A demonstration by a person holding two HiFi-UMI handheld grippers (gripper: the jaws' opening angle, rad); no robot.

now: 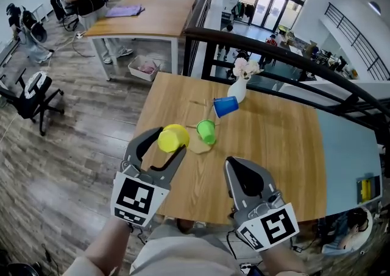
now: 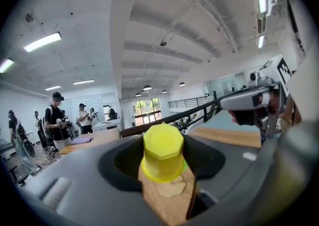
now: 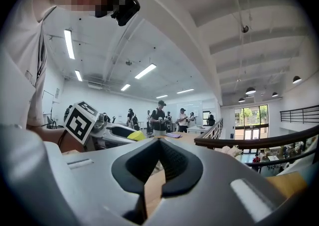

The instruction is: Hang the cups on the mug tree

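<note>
My left gripper (image 1: 170,141) is shut on a yellow cup (image 1: 173,137), held above the wooden table (image 1: 280,147) near its left front. In the left gripper view the yellow cup (image 2: 163,152) sits between the jaws with its base toward the camera. Just beyond it stands the thin wooden mug tree (image 1: 198,145), with a green cup (image 1: 206,131) and a blue cup (image 1: 225,106) on its pegs. My right gripper (image 1: 235,165) is shut and empty, hovering over the table's front edge to the right of the tree. Its closed jaws (image 3: 159,143) hold nothing.
A white vase with flowers (image 1: 238,88) stands behind the mug tree, close to a dark railing (image 1: 274,46). Another table (image 1: 152,16) and several people are farther back on the left. An office chair (image 1: 30,95) sits on the floor at left.
</note>
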